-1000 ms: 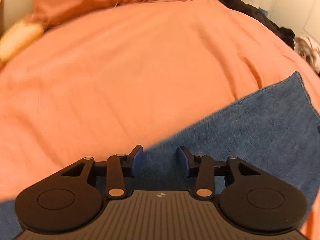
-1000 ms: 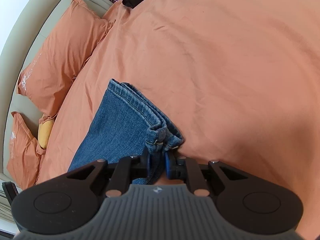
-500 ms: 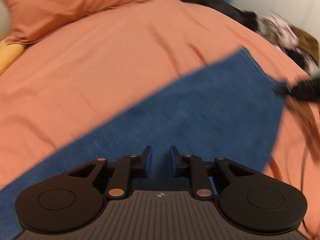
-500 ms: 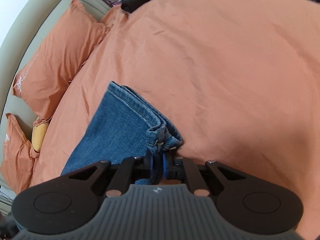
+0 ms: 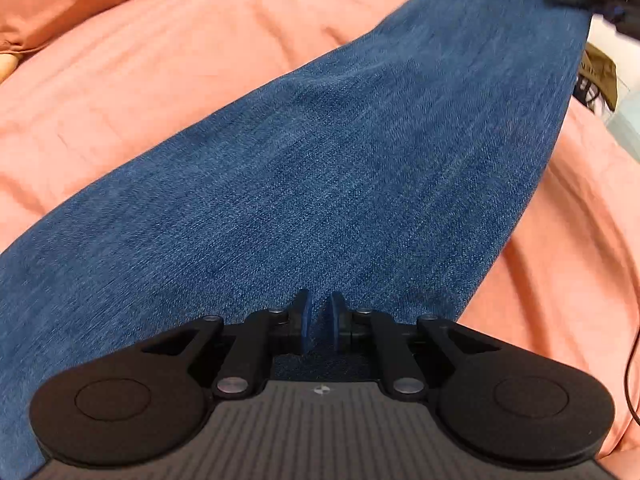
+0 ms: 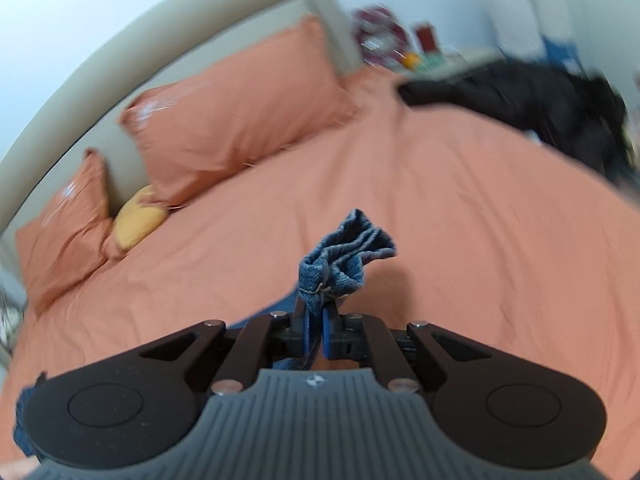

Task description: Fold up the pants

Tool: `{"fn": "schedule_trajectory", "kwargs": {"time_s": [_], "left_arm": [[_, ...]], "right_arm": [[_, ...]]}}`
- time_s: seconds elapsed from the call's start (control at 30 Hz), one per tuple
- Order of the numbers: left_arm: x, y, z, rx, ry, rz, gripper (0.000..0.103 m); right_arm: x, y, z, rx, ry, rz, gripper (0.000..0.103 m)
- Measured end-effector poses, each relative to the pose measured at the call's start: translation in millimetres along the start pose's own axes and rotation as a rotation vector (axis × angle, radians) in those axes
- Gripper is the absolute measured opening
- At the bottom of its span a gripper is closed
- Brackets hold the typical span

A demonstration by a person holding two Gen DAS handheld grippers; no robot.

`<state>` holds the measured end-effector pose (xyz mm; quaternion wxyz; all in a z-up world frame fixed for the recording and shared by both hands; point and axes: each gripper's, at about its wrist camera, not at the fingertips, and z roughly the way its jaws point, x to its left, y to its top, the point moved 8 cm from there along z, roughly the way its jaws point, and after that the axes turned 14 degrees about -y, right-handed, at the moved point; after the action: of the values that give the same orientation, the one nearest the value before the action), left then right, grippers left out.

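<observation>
We think the pants (image 5: 340,168) were soft and floppy but thick, as jeans are, so they would bend and sag wherever nobody held them; they looked a bit heavy for cloth, not slippery, and not a thing that could break; the best places to hold them seemed to be the thick sewn edges and corners, where the cloth is doubled and gives the fingers more to bite on. The pants lay in a long blue strip across the orange bed (image 5: 160,92), and the far end was raised off the bed; in the right wrist view a bunched corner of them (image 6: 344,256) stuck up out of the right gripper (image 6: 315,332), whose fingers (image 6: 301,330) were pinched tight on that cloth, with more of it hanging below. The left gripper (image 5: 319,326) pointed down at the middle of the strip near its lower edge; its fingers (image 5: 305,326) had just been closing and stood narrow, with only a thin slit between them; blue cloth showed in that slit, but we could not tell if they had really caught a fold or were only pressed down on it.
</observation>
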<state>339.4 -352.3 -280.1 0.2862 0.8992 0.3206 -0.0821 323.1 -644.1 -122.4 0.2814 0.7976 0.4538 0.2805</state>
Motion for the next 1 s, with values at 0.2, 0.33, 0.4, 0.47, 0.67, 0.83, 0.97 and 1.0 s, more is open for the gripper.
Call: {"fn": "schedule_trajectory", "kwargs": {"time_s": [0.2, 0.33, 0.4, 0.47, 0.67, 0.83, 0.97, 1.0], "left_arm": [[-19.2, -43.9, -25.7, -0.013, -0.028, 0.034, 0.012], [-16.2, -74.4, -48.3, -0.015, -0.089, -0.013, 0.014], [-12.9, -88.7, -65.4, -0.028, -0.073, -0.003, 0.014], [-4.7, -105.2, -88.0, -0.050, -0.058, -0.012, 0.014], [39.8, -136.3, -167.5, -0.152, 0.038, -0.075, 0.014], [76.3, -165.2, -225.1, -0.230, 0.119, -0.164, 0.014], [103.4, -182.6, -246.5, -0.273, 0.161, -0.229, 0.014], [108.1, -188.1, -249.3, -0.278, 0.169, -0.246, 0.014]], "right_arm": [[84.2, 21.6, -66.7, -0.091, 0.035, -0.209, 0.001], [146.1, 18.5, -97.3, -0.116, 0.042, -0.336, 0.001], [178.2, 14.5, -110.6, -0.125, 0.059, -0.381, 0.001], [211.8, 7.5, -121.0, -0.126, 0.085, -0.417, 0.001], [311.6, -31.8, -134.5, -0.094, 0.127, -0.525, 0.001], [378.5, -85.2, -117.2, -0.011, 0.185, -0.554, 0.001], [416.2, -146.1, -88.8, 0.088, 0.233, -0.559, 0.001], [423.2, -163.9, -79.4, 0.119, 0.239, -0.562, 0.001]]}}
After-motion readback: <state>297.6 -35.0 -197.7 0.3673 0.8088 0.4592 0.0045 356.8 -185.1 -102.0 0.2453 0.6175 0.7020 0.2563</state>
